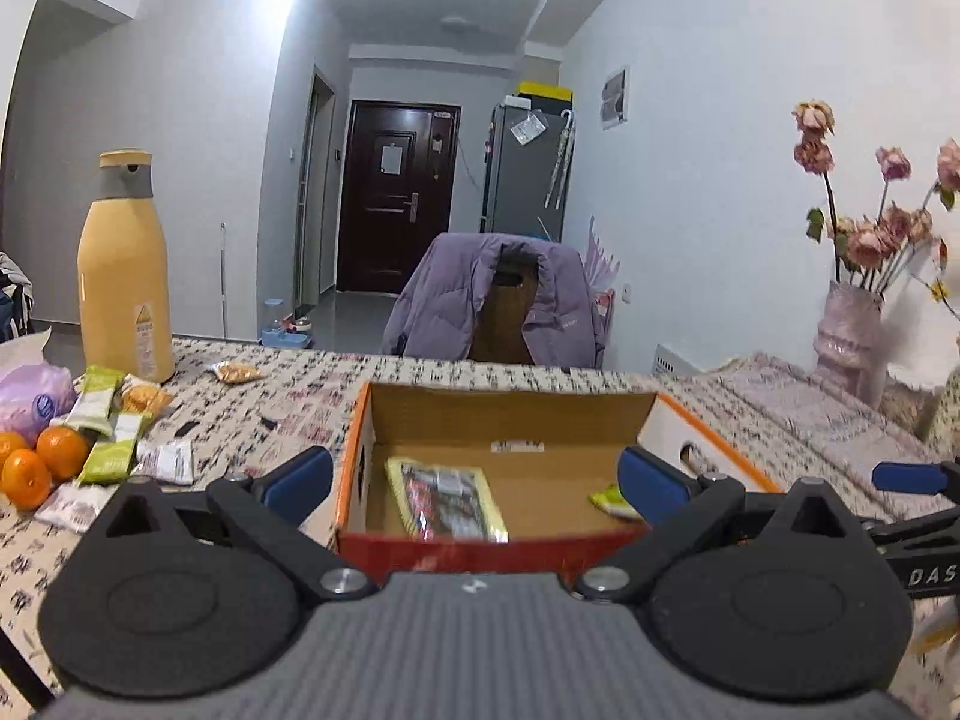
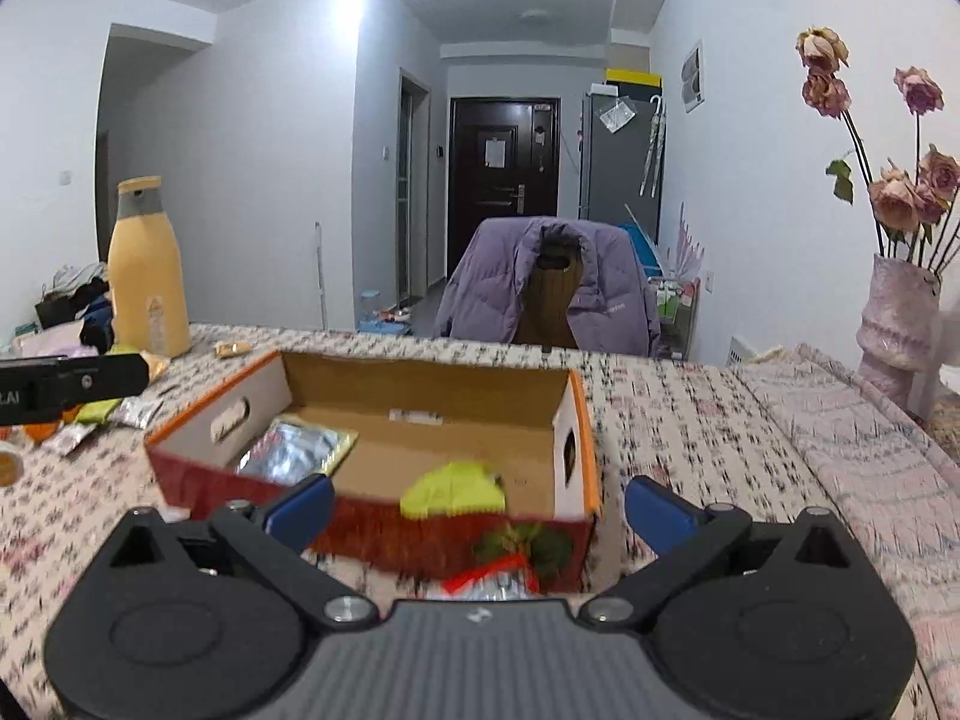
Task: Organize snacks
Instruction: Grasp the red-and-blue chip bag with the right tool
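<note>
Inside, one box (image 1: 468, 414), two packets (image 1: 444, 501) (one yellow-green), three oranges (image 1: 36, 459) beside.

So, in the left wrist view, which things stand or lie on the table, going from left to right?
Oranges → green snack packets → yellow bottle → cardboard box → vase of dried roses.

box (image 1: 708, 438): 1 | packets in box (image 1: 444, 501): 2 | oranges (image 1: 60, 453): 3 | bottle (image 1: 123, 276): 1 | vase (image 1: 846, 324): 1
</note>
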Demonstrator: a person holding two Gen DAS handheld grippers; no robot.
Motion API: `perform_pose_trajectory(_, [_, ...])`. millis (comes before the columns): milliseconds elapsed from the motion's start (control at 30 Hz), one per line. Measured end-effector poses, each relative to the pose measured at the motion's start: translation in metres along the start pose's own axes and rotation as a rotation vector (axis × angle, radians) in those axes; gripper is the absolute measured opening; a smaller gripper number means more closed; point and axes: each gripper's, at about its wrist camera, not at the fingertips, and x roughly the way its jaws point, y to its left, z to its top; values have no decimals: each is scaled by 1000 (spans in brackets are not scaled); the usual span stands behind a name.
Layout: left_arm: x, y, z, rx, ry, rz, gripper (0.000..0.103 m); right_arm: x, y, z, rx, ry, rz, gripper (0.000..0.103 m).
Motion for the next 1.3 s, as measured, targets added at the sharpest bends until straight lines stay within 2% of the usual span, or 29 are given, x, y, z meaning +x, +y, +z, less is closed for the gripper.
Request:
perform_pose_trajectory(267, [-16,14,-46,18,69,9,103,-20,-4,-41,11,54,3,103])
perform_pose_trajectory(500, [-20,26,-75,-2,162,7,103,-21,-10,-69,59,115,-1,103])
perform_pose_trajectory(800, [-28,25,-75,-3,153,4,103,-1,-13,-59,-1,153,-19,103])
perform_pose_trajectory(1100, [-34,29,-74,-7,149,13,103,43,-13,-51,-107,224,21,103])
perform_pose_trajectory(1300, [-35,31,-75,-14,155,19,103,59,-37,-53,28,266,111,101])
